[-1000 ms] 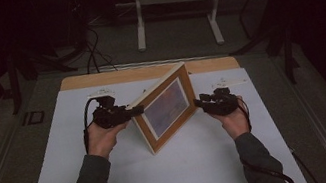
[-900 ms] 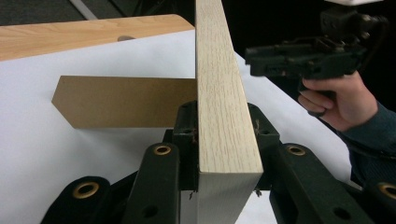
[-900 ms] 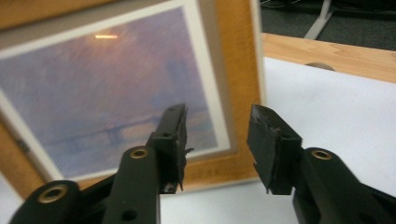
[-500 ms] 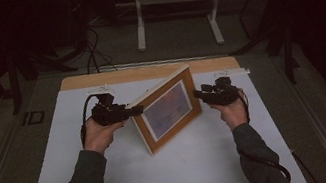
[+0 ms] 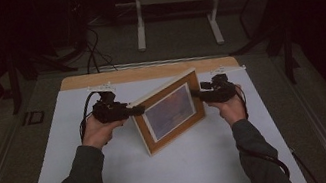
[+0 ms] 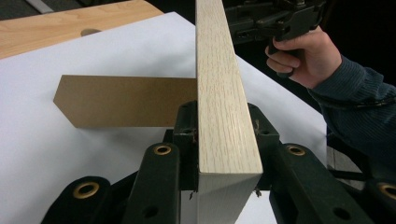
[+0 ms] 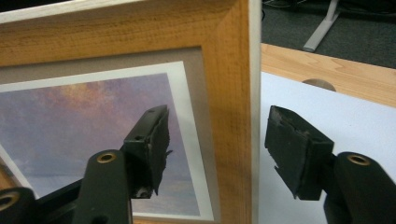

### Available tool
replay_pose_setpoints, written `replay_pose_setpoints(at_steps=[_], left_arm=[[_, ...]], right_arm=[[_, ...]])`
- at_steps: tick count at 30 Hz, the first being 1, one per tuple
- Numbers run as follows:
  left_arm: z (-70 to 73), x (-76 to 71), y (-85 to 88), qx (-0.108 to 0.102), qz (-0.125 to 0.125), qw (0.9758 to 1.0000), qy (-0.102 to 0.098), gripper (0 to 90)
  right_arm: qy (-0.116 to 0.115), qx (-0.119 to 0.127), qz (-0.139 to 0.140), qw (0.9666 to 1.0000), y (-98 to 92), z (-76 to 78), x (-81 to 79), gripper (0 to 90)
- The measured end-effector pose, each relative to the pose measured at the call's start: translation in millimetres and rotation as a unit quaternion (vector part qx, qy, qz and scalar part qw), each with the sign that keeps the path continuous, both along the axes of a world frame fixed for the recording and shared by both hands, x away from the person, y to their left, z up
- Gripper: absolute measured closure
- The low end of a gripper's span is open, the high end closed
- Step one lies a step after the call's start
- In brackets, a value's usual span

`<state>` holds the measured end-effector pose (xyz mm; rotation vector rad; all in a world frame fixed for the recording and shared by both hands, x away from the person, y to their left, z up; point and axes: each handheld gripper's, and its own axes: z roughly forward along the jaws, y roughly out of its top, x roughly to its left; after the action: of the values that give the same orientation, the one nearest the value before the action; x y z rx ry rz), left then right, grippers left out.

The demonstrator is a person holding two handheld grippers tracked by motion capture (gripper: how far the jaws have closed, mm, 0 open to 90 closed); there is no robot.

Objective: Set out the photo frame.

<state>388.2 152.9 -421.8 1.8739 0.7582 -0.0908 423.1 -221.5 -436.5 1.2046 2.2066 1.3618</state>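
left claw [image 5: 138,110]: clamped on picture frame [image 5: 170,111] edge (upright, mid-counter) | right claw [image 5: 195,94]: jaws just opening, wide, astride frame's other edge, not pressing

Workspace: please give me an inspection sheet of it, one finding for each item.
Surface: white sheet over a wooden table.
Job's things: picture frame upright, back stand folded out.
Clutter: nothing seen.
Grippers: left claw clamps the frame's edge; right claw has just been opening, pads off the frame edge between them.
Cables: one trails from the left claw.
Surroundings: dark floor, metal stand.
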Motion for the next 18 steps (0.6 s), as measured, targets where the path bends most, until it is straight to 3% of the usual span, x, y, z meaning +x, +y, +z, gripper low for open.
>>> replay_pose_setpoints(at_steps=[9,14,18], left_arm=[[-1.2,8.1,-1.4,-0.007,-0.035,0.9994,0.002,72.2],[-0.9,11.3,-1.8,-0.003,-0.045,0.999,0.0,72.4],[-2.1,14.4,-2.0,-0.005,-0.05,0.9987,-0.001,72.5]], right_arm=[[0.001,-0.005,0.015,0.9999,4.0,0.5,5.9,32.8],[0.014,0.019,0.031,0.9992,-1.6,-2.3,9.5,32.4],[0.021,0.029,0.039,0.9986,-8.0,-4.2,9.6,37.6]])
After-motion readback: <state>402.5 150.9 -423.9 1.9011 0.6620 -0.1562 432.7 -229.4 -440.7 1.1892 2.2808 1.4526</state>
